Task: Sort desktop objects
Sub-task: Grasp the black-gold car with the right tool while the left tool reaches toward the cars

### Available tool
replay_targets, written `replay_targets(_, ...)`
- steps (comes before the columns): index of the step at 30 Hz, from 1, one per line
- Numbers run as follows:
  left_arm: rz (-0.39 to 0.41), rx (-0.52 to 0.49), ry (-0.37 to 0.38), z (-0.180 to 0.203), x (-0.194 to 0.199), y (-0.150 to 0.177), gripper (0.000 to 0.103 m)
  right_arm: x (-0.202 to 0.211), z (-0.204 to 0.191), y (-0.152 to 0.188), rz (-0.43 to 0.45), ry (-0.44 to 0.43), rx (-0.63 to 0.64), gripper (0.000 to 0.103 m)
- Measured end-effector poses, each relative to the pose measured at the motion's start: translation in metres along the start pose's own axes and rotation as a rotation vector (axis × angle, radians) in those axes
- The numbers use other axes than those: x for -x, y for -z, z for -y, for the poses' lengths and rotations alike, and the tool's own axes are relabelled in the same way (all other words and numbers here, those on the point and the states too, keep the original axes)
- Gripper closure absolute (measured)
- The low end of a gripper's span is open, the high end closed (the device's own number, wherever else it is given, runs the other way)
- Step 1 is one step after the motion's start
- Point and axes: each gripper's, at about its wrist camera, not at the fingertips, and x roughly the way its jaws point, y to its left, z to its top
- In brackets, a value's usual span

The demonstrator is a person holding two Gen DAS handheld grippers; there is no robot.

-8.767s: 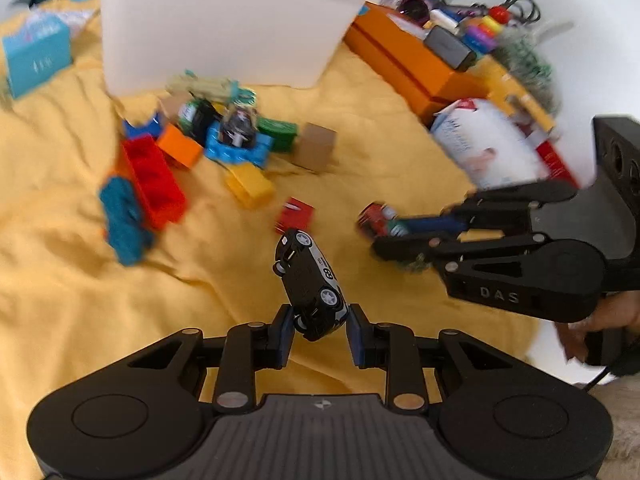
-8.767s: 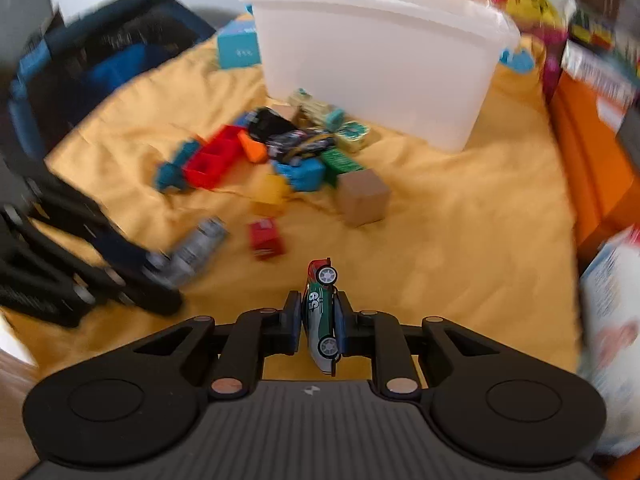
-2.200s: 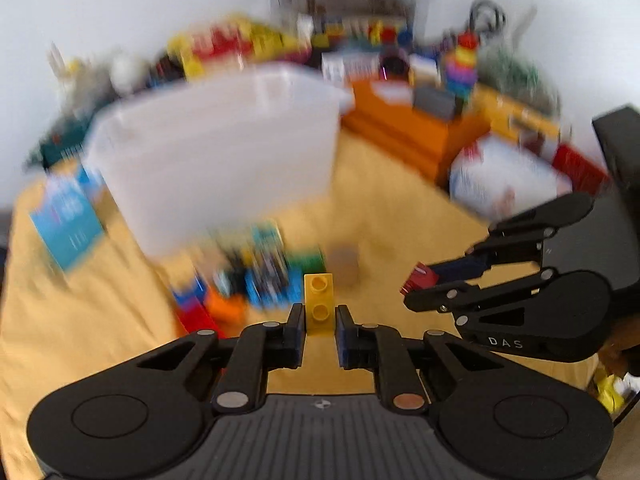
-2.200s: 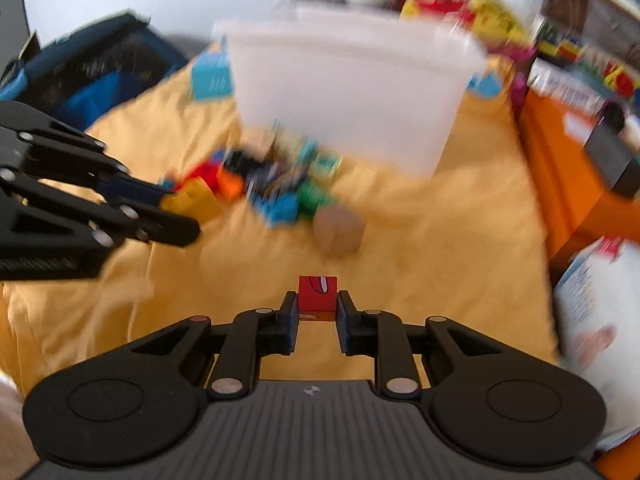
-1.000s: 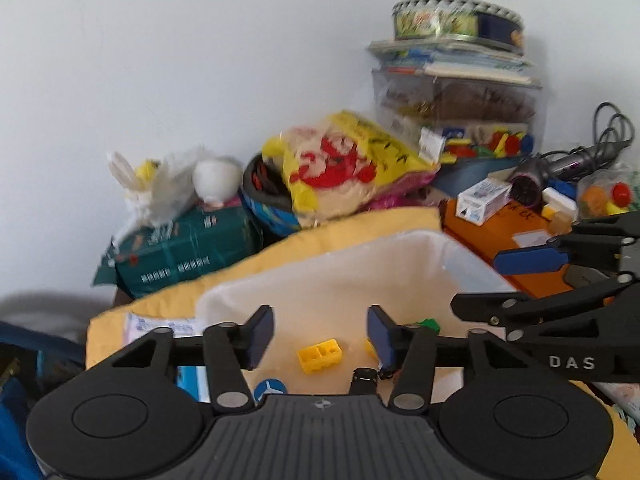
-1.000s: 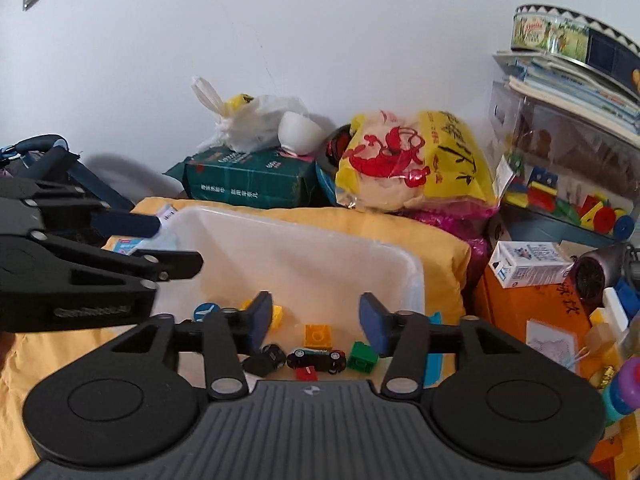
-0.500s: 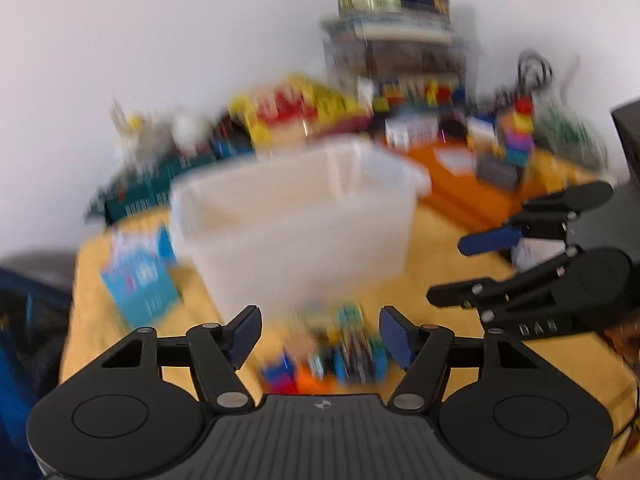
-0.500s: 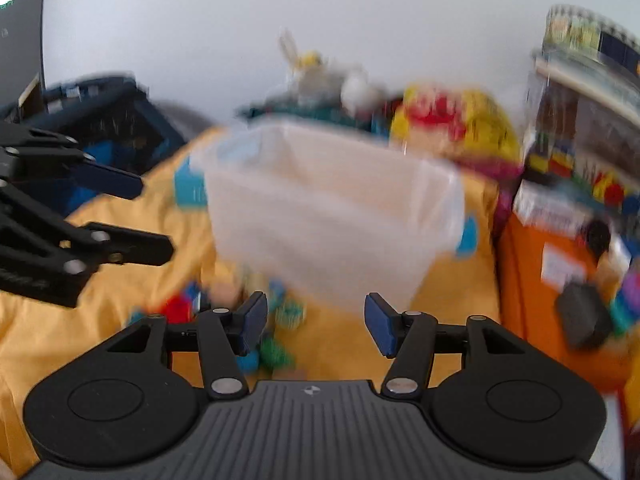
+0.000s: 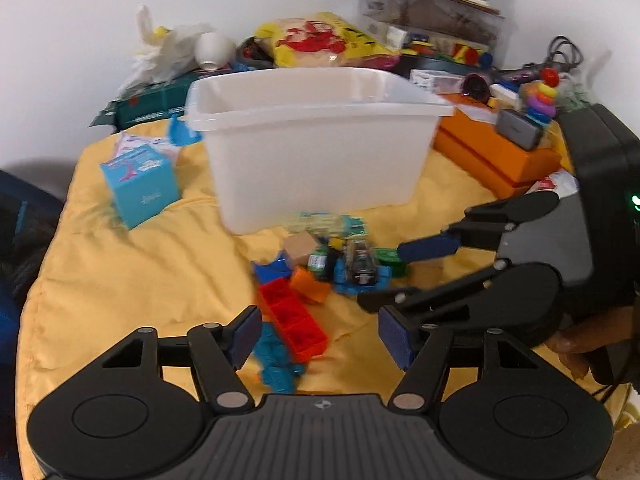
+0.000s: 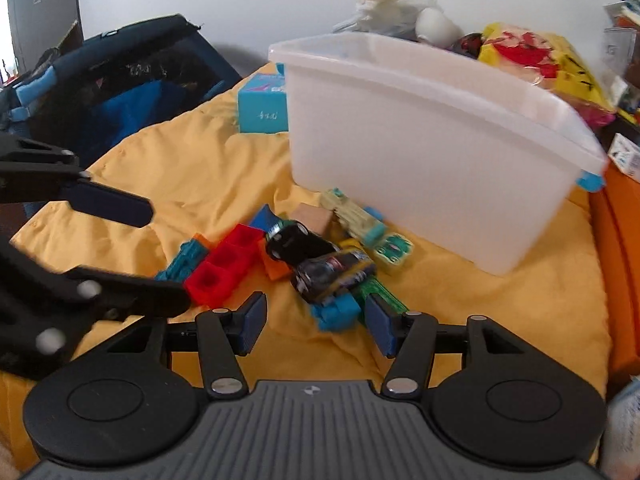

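While both the left gripper (image 9: 316,338) and right gripper (image 10: 316,326) are spread empty, a toy pile (image 10: 296,264) at frame centre remains unsorted before the white bin (image 10: 432,160).

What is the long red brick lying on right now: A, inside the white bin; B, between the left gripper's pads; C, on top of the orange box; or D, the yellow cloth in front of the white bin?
D: the long red brick lies on the yellow cloth in front of the white bin, clear of the open left gripper.
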Motion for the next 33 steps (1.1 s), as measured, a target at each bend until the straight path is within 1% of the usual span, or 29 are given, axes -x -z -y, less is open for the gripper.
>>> replay_targets(2,-0.001,0.013,-0.016,-0.007,0.000,0.001,0.035,-0.009,0.002,-0.006,-0.007,0.018,-0.010,0.044)
replay_targets(5,-0.011,0.050,0.010,-0.016,-0.002,0.000,0.035,-0.024,0.007,-0.011,-0.038,0.023,-0.027,0.040)
replay_targets(6,-0.013,0.051,0.009,-0.017,-0.004,0.000,0.035,-0.027,0.009,-0.010,-0.056,0.030,-0.033,0.043)
replay_targets(7,-0.014,0.045,0.010,-0.016,-0.005,-0.002,0.035,-0.028,0.012,-0.009,-0.060,0.027,-0.042,0.048)
replay_targets(8,-0.015,0.036,0.015,-0.015,-0.007,-0.004,0.035,-0.025,0.016,-0.007,-0.051,0.025,-0.055,0.051)
replay_targets(9,-0.014,0.024,0.022,-0.013,-0.010,-0.006,0.035,-0.021,0.019,-0.005,-0.048,0.021,-0.068,0.060)
replay_targets(10,-0.010,0.010,0.030,-0.012,-0.012,-0.009,0.035,-0.016,0.022,-0.003,-0.045,0.018,-0.076,0.067)
replay_targets(12,-0.005,-0.022,0.048,-0.007,-0.020,-0.016,0.035,-0.009,0.027,0.001,-0.044,0.022,-0.082,0.068)
replay_targets(14,-0.001,-0.054,0.049,-0.001,-0.032,-0.022,0.035,0.002,0.031,0.010,-0.050,0.035,-0.085,0.068)
replay_targets(16,-0.015,-0.085,0.063,0.004,-0.048,-0.029,0.035,0.013,0.033,0.017,-0.044,0.041,-0.094,0.068)
replay_targets(19,-0.044,-0.125,0.070,0.010,-0.069,-0.034,0.050,0.026,0.029,0.024,-0.046,0.051,-0.097,0.068)
replay_targets(20,-0.059,-0.129,0.072,0.011,-0.075,-0.035,0.059,0.029,0.027,0.026,-0.044,0.054,-0.095,0.068)
replay_targets(22,-0.086,-0.112,0.083,0.009,-0.086,-0.036,0.073,0.040,0.023,0.032,-0.036,0.062,-0.097,0.068)
replay_targets(24,-0.075,-0.091,0.094,0.005,-0.088,-0.035,0.081,0.046,0.020,0.036,-0.036,0.057,-0.097,0.068)
replay_targets(25,-0.062,-0.096,0.096,0.004,-0.087,-0.034,0.083,0.050,0.018,0.039,-0.037,0.059,-0.097,0.068)
replay_targets(27,-0.033,-0.128,0.103,0.006,-0.080,-0.032,0.083,0.055,0.015,0.046,-0.046,0.055,-0.089,0.068)
replay_targets(30,-0.024,-0.183,0.112,0.014,-0.066,-0.027,0.083,0.058,0.012,0.055,-0.065,0.047,-0.088,0.068)
replay_targets(33,-0.032,-0.259,0.116,0.030,-0.048,-0.011,0.083,0.057,0.012,0.065,-0.095,0.031,-0.098,0.068)
